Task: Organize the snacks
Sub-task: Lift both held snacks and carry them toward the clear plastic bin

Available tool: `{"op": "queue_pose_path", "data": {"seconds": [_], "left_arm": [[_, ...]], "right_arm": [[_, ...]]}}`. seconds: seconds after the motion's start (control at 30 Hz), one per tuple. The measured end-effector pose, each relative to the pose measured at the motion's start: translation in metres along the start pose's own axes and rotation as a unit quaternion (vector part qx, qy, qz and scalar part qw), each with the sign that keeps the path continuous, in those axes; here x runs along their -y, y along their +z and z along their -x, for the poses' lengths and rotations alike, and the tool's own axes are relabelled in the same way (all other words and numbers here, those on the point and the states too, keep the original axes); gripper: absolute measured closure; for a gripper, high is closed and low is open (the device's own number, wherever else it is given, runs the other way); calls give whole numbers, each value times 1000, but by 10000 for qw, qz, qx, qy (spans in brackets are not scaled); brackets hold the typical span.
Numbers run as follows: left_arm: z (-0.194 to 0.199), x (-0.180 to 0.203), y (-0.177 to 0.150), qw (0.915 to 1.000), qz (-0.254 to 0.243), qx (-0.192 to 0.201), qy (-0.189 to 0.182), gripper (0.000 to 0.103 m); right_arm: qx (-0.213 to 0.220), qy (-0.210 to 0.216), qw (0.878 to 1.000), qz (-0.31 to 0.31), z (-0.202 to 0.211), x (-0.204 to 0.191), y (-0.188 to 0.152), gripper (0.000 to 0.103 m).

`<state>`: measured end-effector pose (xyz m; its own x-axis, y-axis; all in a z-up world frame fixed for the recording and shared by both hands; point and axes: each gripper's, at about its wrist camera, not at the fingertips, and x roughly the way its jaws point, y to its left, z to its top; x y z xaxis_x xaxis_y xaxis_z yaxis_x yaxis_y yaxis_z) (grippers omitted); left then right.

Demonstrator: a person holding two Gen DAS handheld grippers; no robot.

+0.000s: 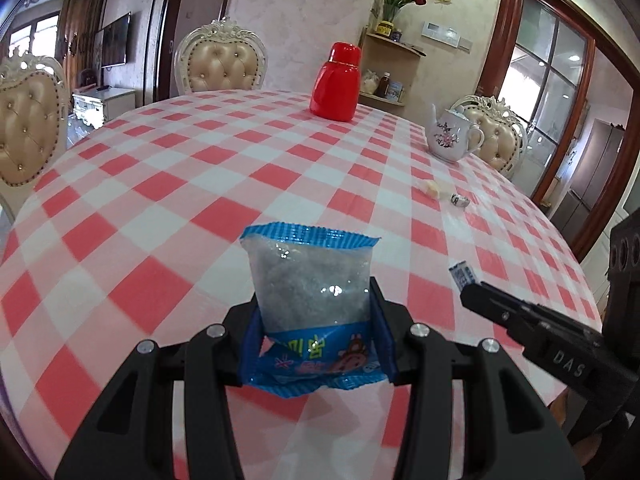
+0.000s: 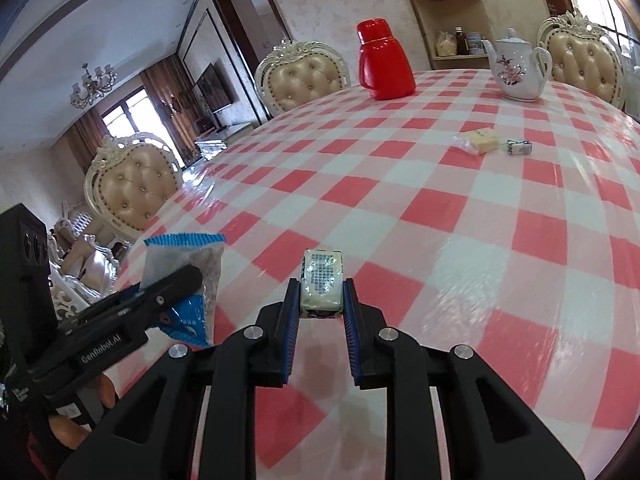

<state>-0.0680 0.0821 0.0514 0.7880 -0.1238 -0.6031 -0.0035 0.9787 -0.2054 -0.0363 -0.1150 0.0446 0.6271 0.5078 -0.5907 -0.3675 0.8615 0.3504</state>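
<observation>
My left gripper (image 1: 314,316) is shut on a blue-and-clear snack packet (image 1: 310,280) and holds it upright above the checked table. The same packet (image 2: 188,276) and the left gripper (image 2: 176,280) show at the left of the right wrist view. My right gripper (image 2: 321,292) is shut on a small white wrapped candy (image 2: 322,278) with printed text. In the left wrist view the right gripper (image 1: 470,290) comes in from the right, with the candy's end (image 1: 463,274) sticking out. A yellow wrapped snack (image 2: 482,141) and a small white candy (image 2: 519,147) lie far out on the table.
A red thermos (image 1: 336,82) and a white floral teapot (image 1: 452,132) stand at the far side of the red-checked table (image 1: 200,184). Cream padded chairs (image 1: 220,64) surround it. The two loose snacks also show in the left wrist view (image 1: 432,189).
</observation>
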Motion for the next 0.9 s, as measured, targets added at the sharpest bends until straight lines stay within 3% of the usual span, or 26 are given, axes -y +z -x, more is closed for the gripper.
{"op": "queue_pose_path", "data": {"seconds": [0.1,0.4,0.9], "left_arm": [[13,-7,-7,10000,11,-6,45,56],[60,-43,-29,9993,109,90,334,56],[146,-108,-58,9951,371,432,803,56]], "right_arm": [[-99,332,9994,-90,1,-12,-7,82],[-345,692,9964,340,0,-70,-30,82],[-682,1164,9778,1603,6,-193,-71,82]]}}
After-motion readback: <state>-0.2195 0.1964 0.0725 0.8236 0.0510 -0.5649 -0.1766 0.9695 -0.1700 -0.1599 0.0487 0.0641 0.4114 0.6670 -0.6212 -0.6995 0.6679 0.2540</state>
